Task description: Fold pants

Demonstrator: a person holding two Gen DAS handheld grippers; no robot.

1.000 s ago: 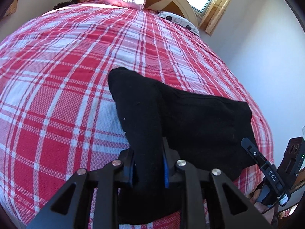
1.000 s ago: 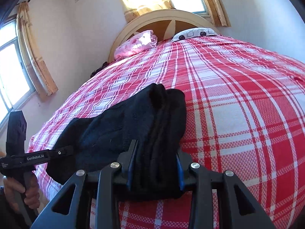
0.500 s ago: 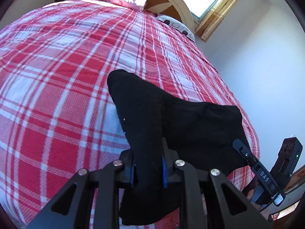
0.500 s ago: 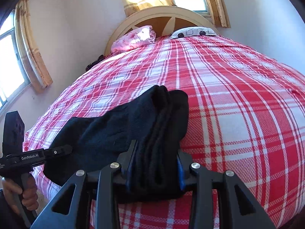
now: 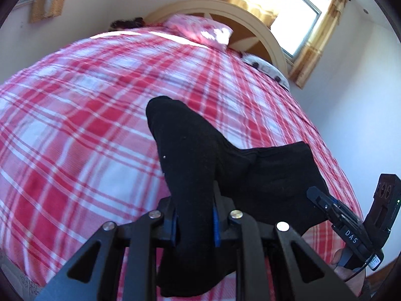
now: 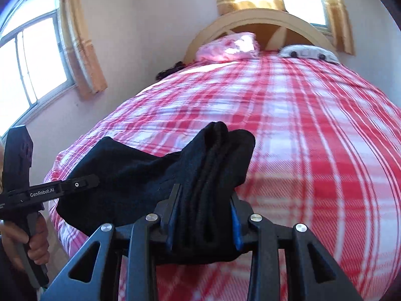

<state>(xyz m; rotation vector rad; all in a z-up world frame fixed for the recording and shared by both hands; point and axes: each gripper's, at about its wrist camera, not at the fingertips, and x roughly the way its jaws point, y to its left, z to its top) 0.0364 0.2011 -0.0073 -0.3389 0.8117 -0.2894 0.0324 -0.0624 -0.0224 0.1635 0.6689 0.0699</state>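
Pants higher now; tong tips hidden.

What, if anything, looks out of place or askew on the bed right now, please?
Nothing stands out. The black pants are bunched only because both the left gripper and right gripper pinch them above the smooth plaid bedspread.

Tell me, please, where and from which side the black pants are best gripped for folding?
By the two end corners, as now: the left gripper and right gripper are each shut on a bunched corner of the pants, coming in from the near bed edge. The cloth spans between them, so the held edge stays roughly straight, likely helping a neat fold.
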